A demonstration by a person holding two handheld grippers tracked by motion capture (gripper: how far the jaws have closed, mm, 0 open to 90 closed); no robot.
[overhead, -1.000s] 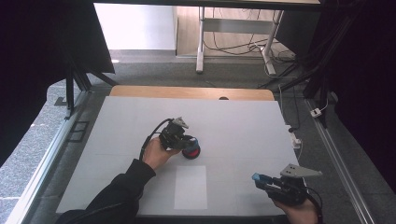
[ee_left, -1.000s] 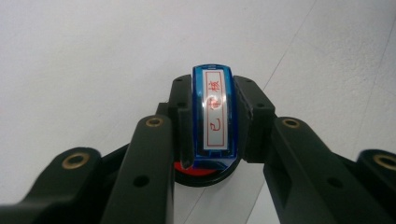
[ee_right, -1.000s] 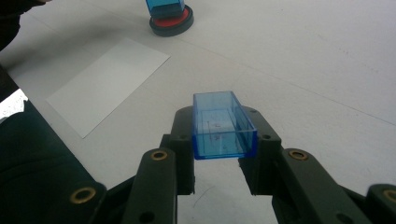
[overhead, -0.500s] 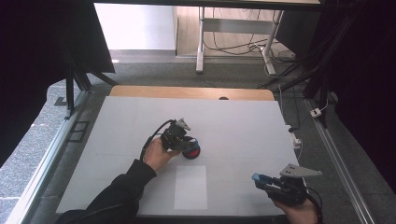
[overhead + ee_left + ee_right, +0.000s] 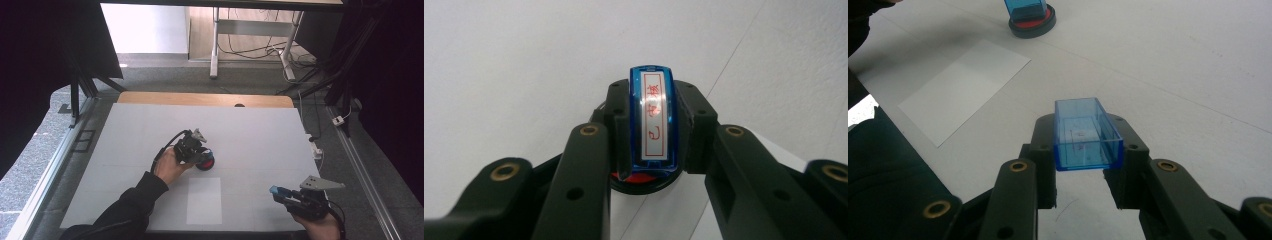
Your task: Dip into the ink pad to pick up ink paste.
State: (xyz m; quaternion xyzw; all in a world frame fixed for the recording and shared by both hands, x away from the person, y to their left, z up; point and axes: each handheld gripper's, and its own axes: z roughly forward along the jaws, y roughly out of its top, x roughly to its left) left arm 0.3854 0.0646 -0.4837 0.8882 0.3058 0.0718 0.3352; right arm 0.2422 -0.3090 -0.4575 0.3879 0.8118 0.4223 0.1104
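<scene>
Inking step: my left gripper (image 5: 651,150) clamps the blue stamp (image 5: 653,120) on the red ink pad (image 5: 205,162); right gripper (image 5: 1087,165) clamps its blue cap (image 5: 1087,131); next, carry stamp to the paper sheet (image 5: 204,200) (at 6 o'clock).

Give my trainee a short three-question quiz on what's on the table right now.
1. True or false: the left gripper holds the blue stamp down on the round red ink pad.
2. What does the right gripper hold? A) a clear blue cap B) a pen C) the sheet of paper
3. Is anything lying on the sheet of paper?

Key:
1. True: the jaws are shut on the stamp, with the pad beneath it.
2. A
3. No, it lies bare between the two hands.
</scene>
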